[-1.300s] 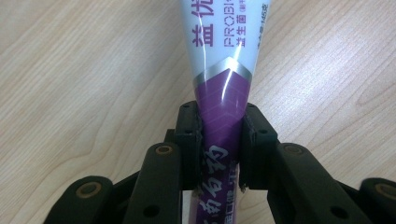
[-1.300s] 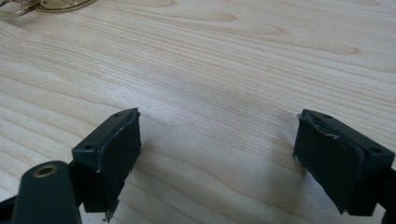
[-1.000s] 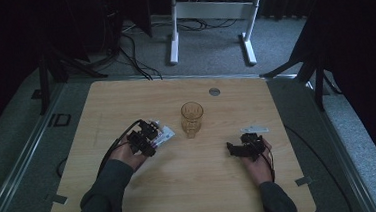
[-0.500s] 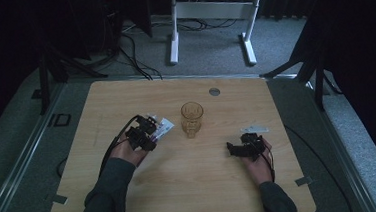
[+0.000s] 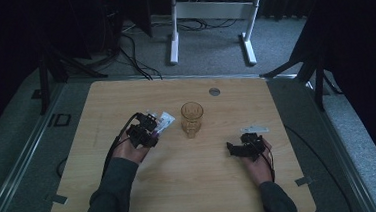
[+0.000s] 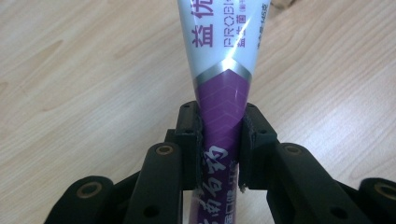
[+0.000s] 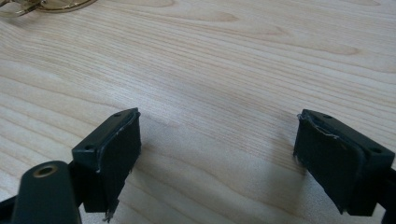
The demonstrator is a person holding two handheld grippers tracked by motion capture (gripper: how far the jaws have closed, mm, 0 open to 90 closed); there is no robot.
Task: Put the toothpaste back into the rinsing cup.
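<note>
A white and purple toothpaste tube (image 6: 222,74) is clamped between the jaws of my left gripper (image 6: 220,140), which is shut on its purple end. From above, the left gripper (image 5: 150,131) holds the tube (image 5: 165,121) just left of an amber glass mug (image 5: 192,117) at the table's middle, the tube pointing toward the mug. My right gripper (image 5: 235,149) rests low over the wood right of the mug. It is open (image 7: 217,154), its pads (image 7: 119,154) wide apart over bare wood. The mug's base (image 7: 44,4) peeks in at that view's top left.
The light wooden table (image 5: 132,200) has a round grey cable cap (image 5: 214,91) near its far edge. A small white strip (image 5: 254,129) lies just beyond the right gripper. Dark floor, cables and a white desk frame (image 5: 173,32) lie past the table.
The left gripper with the tube has shifted slightly toward the far side of the table, closer to the mug. The right gripper has stayed in place.
</note>
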